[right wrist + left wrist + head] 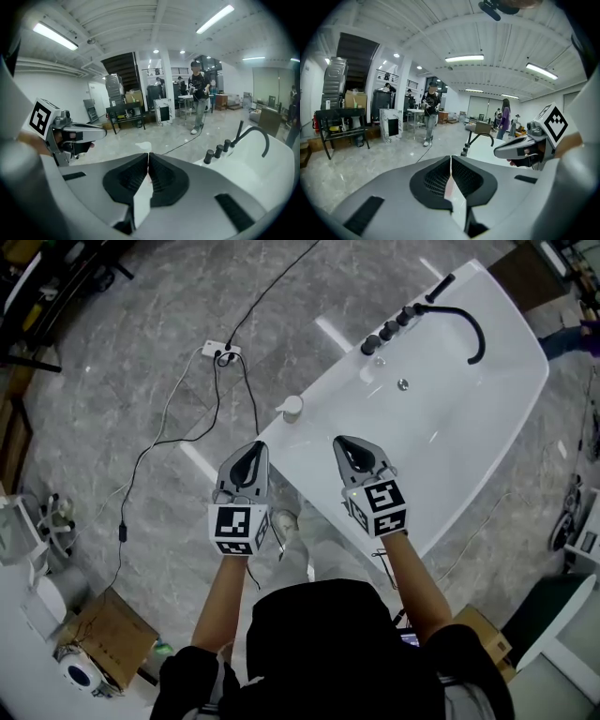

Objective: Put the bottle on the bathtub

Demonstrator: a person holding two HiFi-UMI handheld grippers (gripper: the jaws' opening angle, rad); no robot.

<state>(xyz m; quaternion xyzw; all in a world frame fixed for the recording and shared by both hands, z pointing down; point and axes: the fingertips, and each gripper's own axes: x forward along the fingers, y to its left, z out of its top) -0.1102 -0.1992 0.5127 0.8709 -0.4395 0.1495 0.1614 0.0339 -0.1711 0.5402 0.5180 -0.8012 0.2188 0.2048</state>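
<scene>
A small white bottle [292,409] stands upright on the near left corner of the white bathtub [459,446]. My left gripper [251,452] hangs just below that corner, short of the bottle, with its jaws shut and nothing between them [450,159]. To its right my right gripper [349,447] is over the tub's near rim, also shut and empty [148,157]. Each gripper shows in the other's view: the right gripper [498,151] and the left gripper [103,132]. Neither touches the bottle.
A black curved faucet [464,320] and a row of black knobs [389,331] sit at the tub's far end. A power strip [221,352] with cables lies on the grey marble floor. A cardboard box [108,634] is at lower left. People stand far off.
</scene>
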